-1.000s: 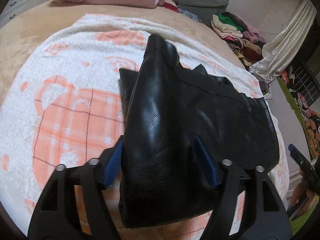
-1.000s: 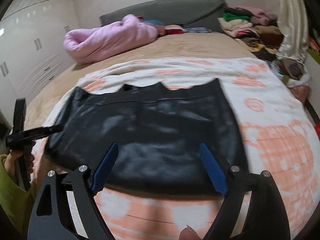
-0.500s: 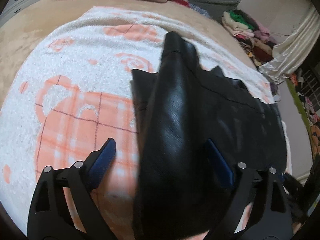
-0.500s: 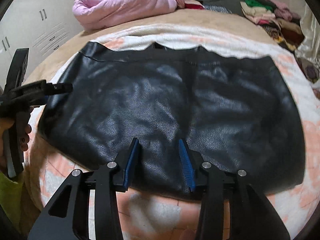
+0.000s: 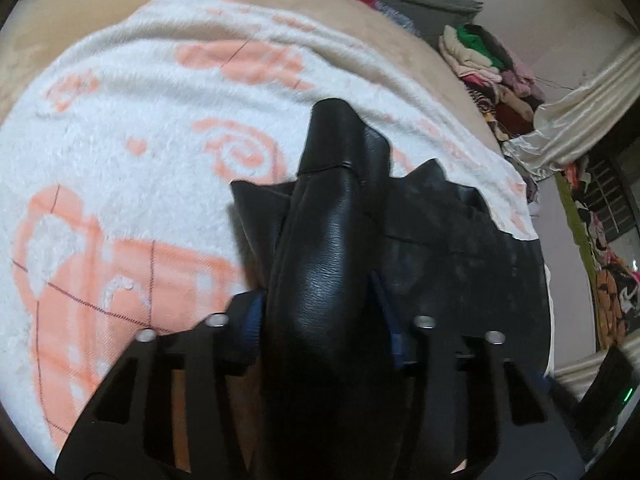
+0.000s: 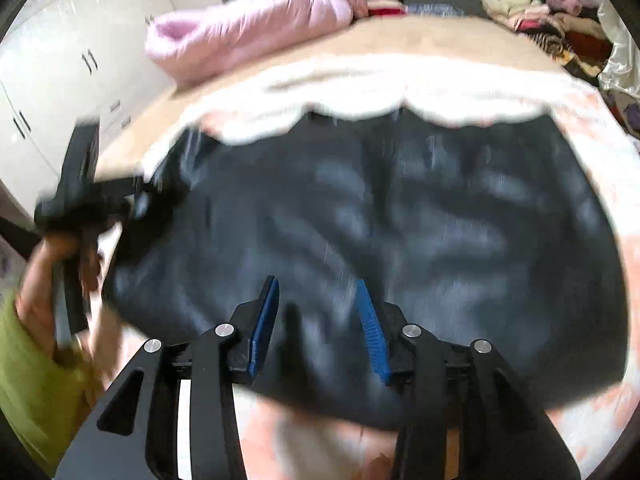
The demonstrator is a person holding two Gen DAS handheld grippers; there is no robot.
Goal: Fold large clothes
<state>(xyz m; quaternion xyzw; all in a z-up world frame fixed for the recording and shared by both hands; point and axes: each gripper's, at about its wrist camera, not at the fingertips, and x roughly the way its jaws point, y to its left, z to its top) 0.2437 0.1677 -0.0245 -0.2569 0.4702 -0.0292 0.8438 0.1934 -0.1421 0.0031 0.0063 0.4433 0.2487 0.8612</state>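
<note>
Left wrist view: the left gripper (image 5: 320, 312) has narrowed from wide open a second ago and now pinches a raised ridge of the black leather garment (image 5: 320, 280), which runs toward 12 o'clock over the white-and-orange blanket (image 5: 120, 140) on the bed (image 5: 60, 20).

Right wrist view, blurred by motion: the right gripper (image 6: 316, 320) has also closed in to a narrow gap at the garment's near hem (image 6: 340, 400); whether it actually holds leather I cannot tell. The garment lies flat, filling the centre.

With the left edge gripped, a fold across looks ready to start.
</note>
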